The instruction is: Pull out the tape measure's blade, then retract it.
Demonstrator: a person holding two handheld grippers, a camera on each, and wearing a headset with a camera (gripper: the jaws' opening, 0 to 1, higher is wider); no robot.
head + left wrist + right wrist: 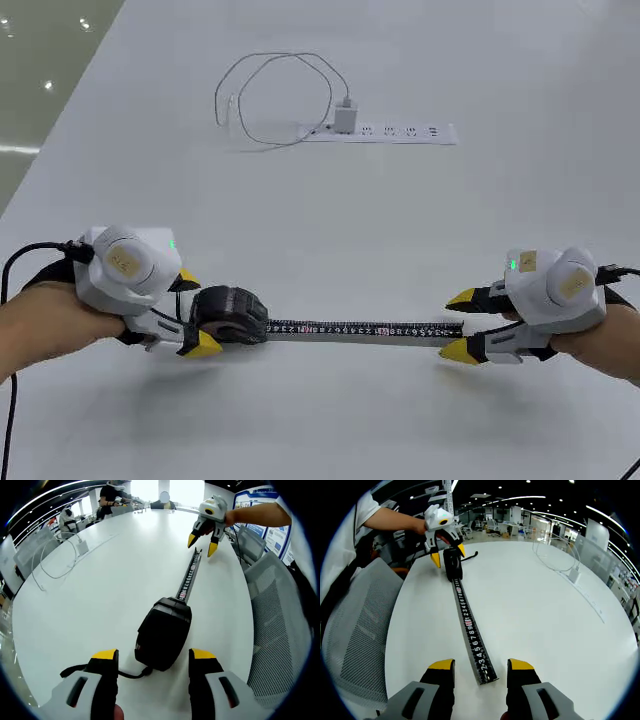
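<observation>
A black tape measure case (230, 314) lies on the white table (340, 230). Its blade (365, 329) is drawn out flat to the right. My left gripper (196, 312) stands open with its yellow fingertips on either side of the case, and small gaps show beside the case (163, 632) in the left gripper view. My right gripper (458, 324) is open at the blade's free end. That end (487, 676) lies on the table between the spread fingers of the right gripper (480, 665), untouched. A black wrist strap (100, 670) trails from the case.
A white power strip (395, 132) with a plugged charger and a looped white cable (270, 95) lies at the far side. A grey mesh chair (280, 610) stands at the near table edge. Other desks and people are in the background.
</observation>
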